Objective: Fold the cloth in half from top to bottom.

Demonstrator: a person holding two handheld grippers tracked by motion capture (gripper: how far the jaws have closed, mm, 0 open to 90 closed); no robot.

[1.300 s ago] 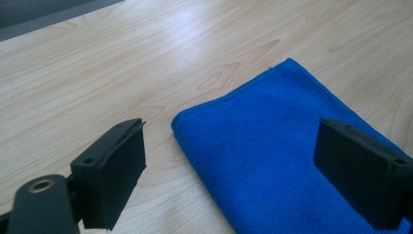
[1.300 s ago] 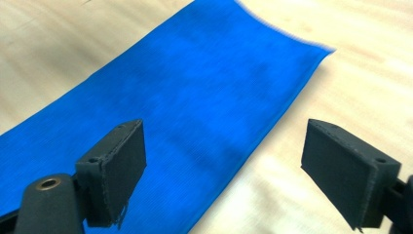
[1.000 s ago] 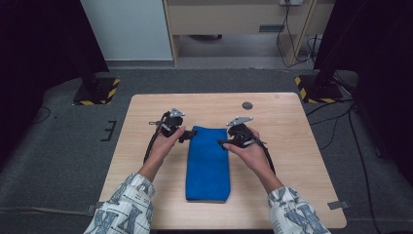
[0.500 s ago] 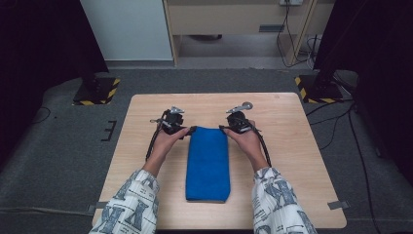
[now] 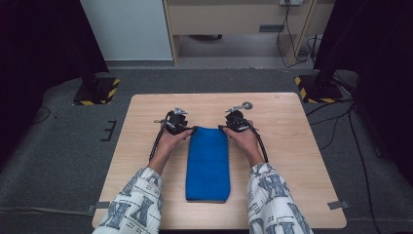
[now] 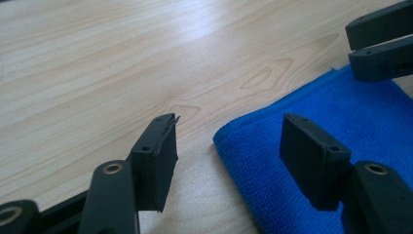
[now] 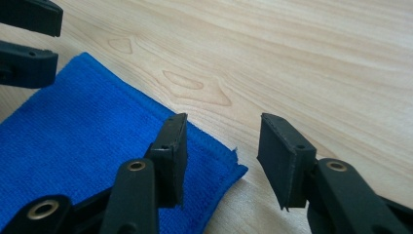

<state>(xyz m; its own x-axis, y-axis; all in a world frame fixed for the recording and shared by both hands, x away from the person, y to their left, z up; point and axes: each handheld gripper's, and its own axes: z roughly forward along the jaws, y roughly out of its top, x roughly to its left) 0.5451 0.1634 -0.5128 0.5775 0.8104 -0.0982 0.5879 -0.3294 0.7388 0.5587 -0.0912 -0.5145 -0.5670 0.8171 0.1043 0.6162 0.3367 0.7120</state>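
Observation:
A blue folded towel (image 5: 208, 165) lies lengthwise in the middle of the wooden table (image 5: 292, 146). My left gripper (image 5: 192, 129) sits low at its far left corner. In the left gripper view my left gripper (image 6: 234, 151) is open, with the towel (image 6: 341, 112) corner between the pads, untouched. My right gripper (image 5: 223, 128) is at the far right corner. In the right gripper view my right gripper (image 7: 226, 156) is open astride the towel (image 7: 73, 126) corner. Both pairs of jaws have just been closing. Each view shows the other gripper farther off: the right gripper (image 6: 382, 46), the left gripper (image 7: 27, 41).
A small round disc (image 5: 247, 105) lies on the table just beyond the right gripper. Bare wood surrounds the towel on both sides. Floor stands with yellow-black striped bases (image 5: 97, 92) flank the table's far corners, and cables run across the floor at the right.
My right hand has slid from over the towel's far edge out to its far right corner. The left hand has sunk a little at the far left corner.

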